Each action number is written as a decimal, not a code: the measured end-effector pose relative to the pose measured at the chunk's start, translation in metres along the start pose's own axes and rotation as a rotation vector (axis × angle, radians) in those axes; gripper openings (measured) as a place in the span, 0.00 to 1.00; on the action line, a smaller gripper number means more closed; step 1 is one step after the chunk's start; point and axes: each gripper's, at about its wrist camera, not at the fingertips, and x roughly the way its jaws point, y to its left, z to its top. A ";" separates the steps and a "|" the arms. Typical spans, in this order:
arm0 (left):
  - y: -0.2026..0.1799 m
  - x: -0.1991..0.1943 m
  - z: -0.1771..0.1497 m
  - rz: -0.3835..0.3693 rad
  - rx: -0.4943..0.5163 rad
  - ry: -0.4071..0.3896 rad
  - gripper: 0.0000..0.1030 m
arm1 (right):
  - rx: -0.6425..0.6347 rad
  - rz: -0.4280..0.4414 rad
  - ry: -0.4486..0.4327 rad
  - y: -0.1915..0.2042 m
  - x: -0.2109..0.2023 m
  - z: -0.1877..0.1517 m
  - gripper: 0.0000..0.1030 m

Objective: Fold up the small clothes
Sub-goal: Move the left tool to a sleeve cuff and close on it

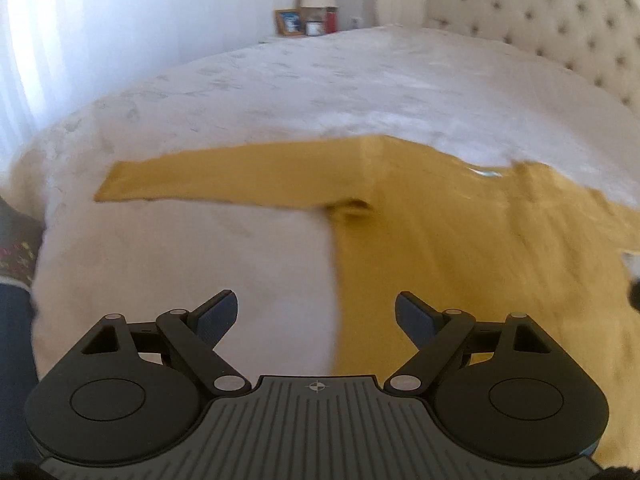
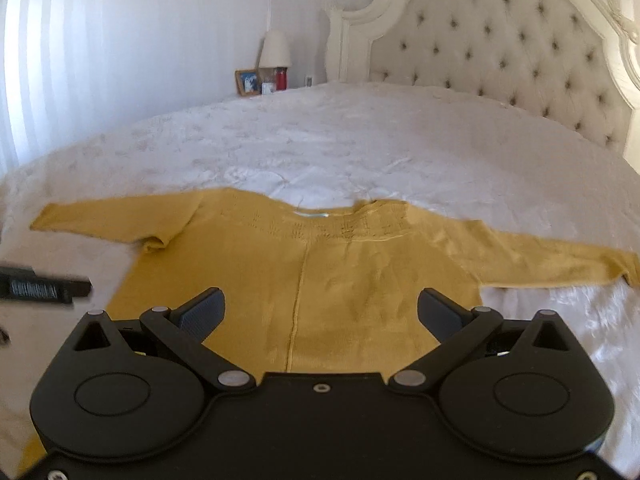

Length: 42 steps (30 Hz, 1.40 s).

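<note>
A wide bed [image 2: 360,140] with a white textured cover fills most of both views, with a tufted cream headboard [image 2: 500,52] in a carved white frame at its far right end. On the cover, close to the near edge of the bed, a mustard-yellow knitted sweater [image 2: 320,272] lies flat and unfolded, its neckline toward the middle of the bed and its hem toward the near edge, a raised seam running down its middle. Both sleeves are stretched out sideways: one [image 2: 108,216] reaches toward the left edge of the bed, the other [image 2: 560,256] toward the headboard end. In the left wrist view the same sweater [image 1: 460,260] sits right of centre, its left sleeve [image 1: 224,180] lying straight across the cover. The left tongs [image 1: 316,314] are spread wide and hold nothing, hanging over the sweater's left side edge near the hem, with no contact visible. The right tongs [image 2: 320,312] are likewise spread wide and empty, poised above the lower middle of the sweater. Part of the left tool shows as a dark blurred bar [image 2: 44,286] at the left border of the right wrist view. Beyond the far edge of the bed stand a lamp with a white shade [image 2: 274,50], a framed picture [image 2: 246,82] and a small red container [image 2: 281,78].
</note>
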 end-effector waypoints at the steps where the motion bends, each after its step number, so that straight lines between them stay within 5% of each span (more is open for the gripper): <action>1: 0.005 0.008 0.006 0.021 0.004 -0.001 0.84 | -0.003 0.009 0.008 0.002 0.005 0.000 0.99; 20: 0.133 0.138 0.073 0.160 -0.158 0.039 0.84 | 0.097 0.057 0.145 -0.002 0.070 -0.019 0.98; 29: 0.163 0.181 0.092 0.136 -0.291 0.081 0.84 | 0.120 0.086 0.165 -0.008 0.079 -0.023 0.97; 30: 0.164 0.183 0.093 0.135 -0.297 0.073 0.81 | 0.124 0.093 0.168 -0.009 0.078 -0.023 0.91; 32: 0.160 0.180 0.094 0.158 -0.290 0.038 0.33 | 0.132 0.110 0.180 -0.013 0.079 -0.024 0.89; 34: 0.154 0.174 0.098 0.162 -0.276 0.023 0.12 | 0.148 0.124 0.190 -0.017 0.081 -0.025 0.86; 42: 0.113 0.116 0.132 0.115 -0.234 -0.049 0.09 | 0.175 0.161 0.186 -0.039 0.076 -0.030 0.80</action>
